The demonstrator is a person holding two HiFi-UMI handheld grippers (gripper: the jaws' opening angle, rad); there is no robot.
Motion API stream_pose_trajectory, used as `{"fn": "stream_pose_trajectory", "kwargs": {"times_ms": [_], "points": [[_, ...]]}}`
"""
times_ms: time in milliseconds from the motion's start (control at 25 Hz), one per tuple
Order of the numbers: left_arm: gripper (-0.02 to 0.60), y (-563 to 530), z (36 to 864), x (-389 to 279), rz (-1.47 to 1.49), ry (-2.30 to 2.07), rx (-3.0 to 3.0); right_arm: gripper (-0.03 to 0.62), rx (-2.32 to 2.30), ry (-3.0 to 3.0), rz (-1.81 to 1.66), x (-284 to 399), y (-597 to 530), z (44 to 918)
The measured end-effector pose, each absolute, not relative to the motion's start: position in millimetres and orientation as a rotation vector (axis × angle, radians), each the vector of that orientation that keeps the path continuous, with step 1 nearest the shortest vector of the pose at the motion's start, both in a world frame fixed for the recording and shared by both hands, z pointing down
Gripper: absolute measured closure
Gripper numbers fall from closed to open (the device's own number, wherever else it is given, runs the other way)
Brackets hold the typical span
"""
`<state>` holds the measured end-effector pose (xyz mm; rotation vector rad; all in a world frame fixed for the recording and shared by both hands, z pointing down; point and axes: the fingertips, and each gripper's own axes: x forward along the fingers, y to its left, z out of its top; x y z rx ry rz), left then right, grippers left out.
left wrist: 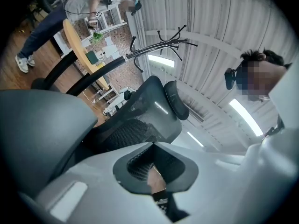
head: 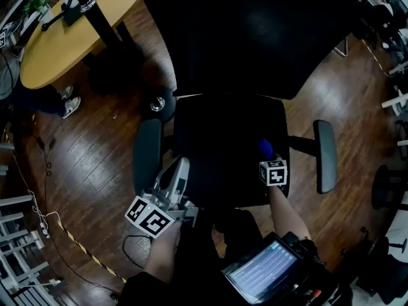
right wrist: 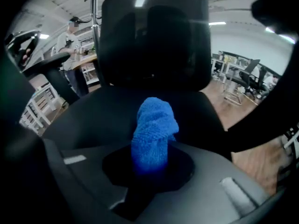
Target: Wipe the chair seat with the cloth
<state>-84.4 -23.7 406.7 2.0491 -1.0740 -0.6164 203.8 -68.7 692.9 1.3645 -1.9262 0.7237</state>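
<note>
A black office chair stands below me, its seat (head: pixel 220 148) dark and its tall backrest (head: pixel 255 30) beyond. My right gripper (head: pixel 268 158) hovers over the seat's right side, shut on a rolled blue cloth (head: pixel 265 147). In the right gripper view the cloth (right wrist: pixel 153 134) sticks up out of the closed jaws (right wrist: pixel 152 160), with the seat (right wrist: pixel 93 120) and backrest (right wrist: pixel 154 41) ahead. My left gripper (head: pixel 180 169) is by the grey left armrest (head: pixel 148 155), shut and holding nothing. Its own view shows the jaws (left wrist: pixel 154 171) closed, the armrest (left wrist: pixel 42 129) to the left.
The right armrest (head: pixel 326 155) juts out over the wood floor. A round wooden table (head: pixel 70 30) stands at the back left, a person's shoes (head: pixel 69 102) beside it. Cables (head: pixel 76 241) trail on the floor at left. More chairs (head: pixel 395 101) line the right edge.
</note>
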Motion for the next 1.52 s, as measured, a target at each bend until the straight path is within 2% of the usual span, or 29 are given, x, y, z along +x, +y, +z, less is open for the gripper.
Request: {"fn": "stream_pose_trajectory", "kwargs": {"times_ms": [200,640,760,1080,1200,1320,1520], "points": [[0.588,-23.5,408.2,-76.4,-0.61,-1.065,2.05,0.545,1.543,-1.803,0.702,289.4,-51.1,678.2],[0.588,-23.2,405.8,-74.0,-0.616,-1.07,2.045,0.545,1.576,-1.77,0.664,288.8,-51.3,671.9],[0.588,-23.6,404.8,-78.0,-0.625,-1.074,2.046,0.545,1.531,-1.868,0.685,245.5,-60.3,665.7],[0.588,-14.1,397.5,-87.0,-0.653,-1.092,2.037,0.545,1.028,-2.269,0.8,-9.9,-39.3,654.9],[0.588,-12.3,402.0,-88.3,-0.649,-1.099,2.02,0.545,0.82,-2.328,0.89,-81.7,-6.5,662.0],[0.588,-11.6,405.4,-87.4,-0.638,-1.103,2.023,0.545,0.722,-2.336,0.872,-110.6,15.1,673.9],[0.588,-12.0,409.0,-85.7,-0.631,-1.092,2.025,0.545,0.756,-2.281,1.0,-84.6,15.2,682.4]]}}
